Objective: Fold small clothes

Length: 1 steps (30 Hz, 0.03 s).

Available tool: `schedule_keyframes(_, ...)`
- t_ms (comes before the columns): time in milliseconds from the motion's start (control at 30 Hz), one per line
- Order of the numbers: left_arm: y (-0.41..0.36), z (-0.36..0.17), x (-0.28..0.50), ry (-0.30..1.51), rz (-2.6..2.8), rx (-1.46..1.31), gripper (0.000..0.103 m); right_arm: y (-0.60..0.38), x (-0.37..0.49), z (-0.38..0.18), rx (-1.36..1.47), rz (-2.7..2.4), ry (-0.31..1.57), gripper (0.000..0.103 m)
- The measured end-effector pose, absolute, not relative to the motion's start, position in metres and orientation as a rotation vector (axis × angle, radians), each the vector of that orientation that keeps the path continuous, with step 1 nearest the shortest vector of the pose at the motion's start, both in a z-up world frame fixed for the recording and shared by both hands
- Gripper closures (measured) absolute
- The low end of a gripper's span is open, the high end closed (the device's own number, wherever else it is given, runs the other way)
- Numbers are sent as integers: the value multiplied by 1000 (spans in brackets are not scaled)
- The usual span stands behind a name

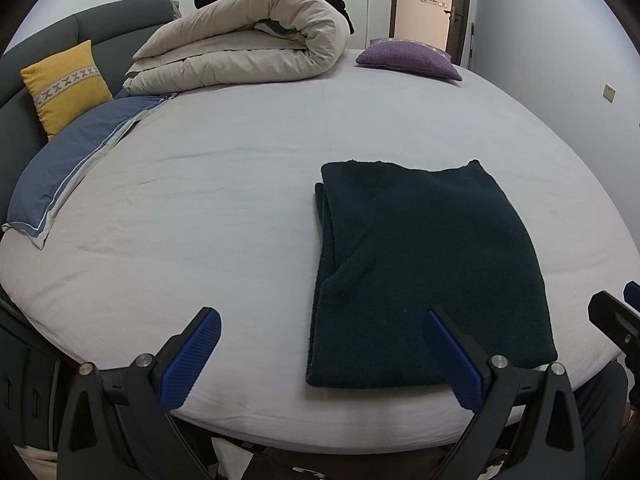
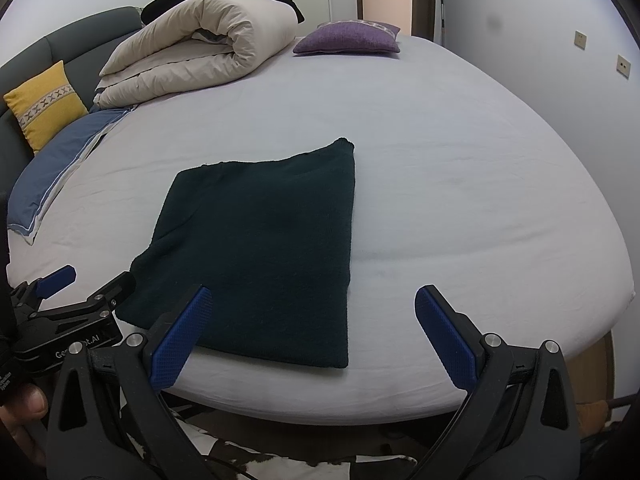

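Left gripper: jaws wide apart, holding nothing, at near bed edge. Right gripper: same, wide, nothing held. Dark green garment folded flat on white sheet, near edge. Rolled duvet far left.

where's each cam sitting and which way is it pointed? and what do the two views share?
Left wrist: on the left gripper at the bed's near edge, facing across the bed; dark green folded garment ahead-right; own open blue fingers show, right gripper's tip at the right edge.
Right wrist: on the right gripper, same heading; garment ahead-left; own open fingers, the left gripper and a fingertip at lower left.
Shared: garment, rolled duvet, yellow pillow, purple pillow, doorway.
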<state>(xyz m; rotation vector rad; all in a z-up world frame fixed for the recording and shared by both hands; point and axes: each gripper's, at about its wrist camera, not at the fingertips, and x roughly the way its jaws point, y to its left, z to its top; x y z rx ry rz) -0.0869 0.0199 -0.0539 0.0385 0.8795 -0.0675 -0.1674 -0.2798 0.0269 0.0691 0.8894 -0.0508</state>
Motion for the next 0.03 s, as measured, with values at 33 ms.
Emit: schedule_keyframes(33, 20, -54, -88, 879, -69, 39, 0, -279, -168, 27, 69, -51, 890, 0)
